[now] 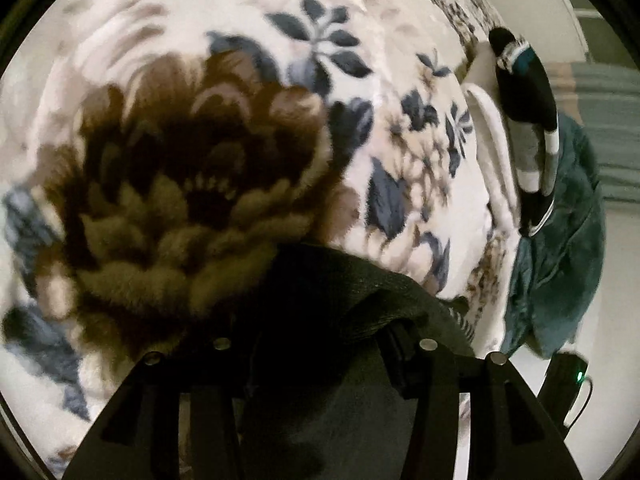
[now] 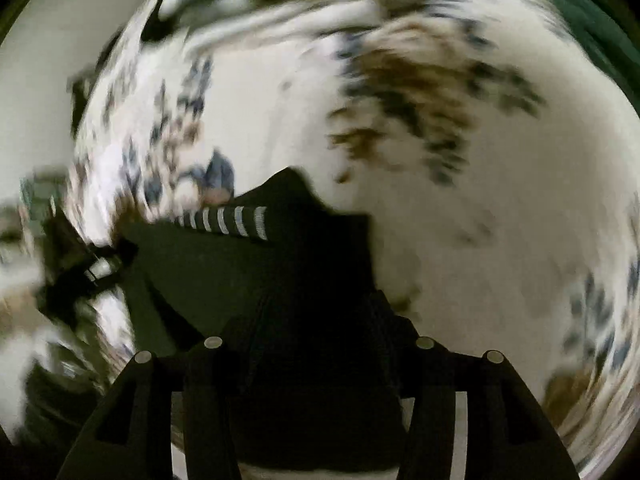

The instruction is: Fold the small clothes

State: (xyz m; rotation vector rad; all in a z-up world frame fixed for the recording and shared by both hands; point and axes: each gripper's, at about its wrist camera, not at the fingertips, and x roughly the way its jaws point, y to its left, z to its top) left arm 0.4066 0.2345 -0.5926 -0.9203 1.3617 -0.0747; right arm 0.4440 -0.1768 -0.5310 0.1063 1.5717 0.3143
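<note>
A small dark garment (image 1: 344,292) with a black-and-white striped band (image 2: 228,222) hangs stretched between both grippers above a white floral blanket (image 1: 168,168). My left gripper (image 1: 320,344) is shut on one end of the dark cloth, which drapes over its fingers. My right gripper (image 2: 320,340) is shut on the other end (image 2: 280,272); this view is blurred by motion. The left gripper (image 2: 80,268) shows at the left of the right wrist view, holding the far corner.
At the blanket's right edge lie a black, grey and white striped garment (image 1: 528,120), a white piece (image 1: 492,128) and a teal cloth (image 1: 560,240). A black device with a green light (image 1: 576,376) sits low right. Pale floor lies beyond.
</note>
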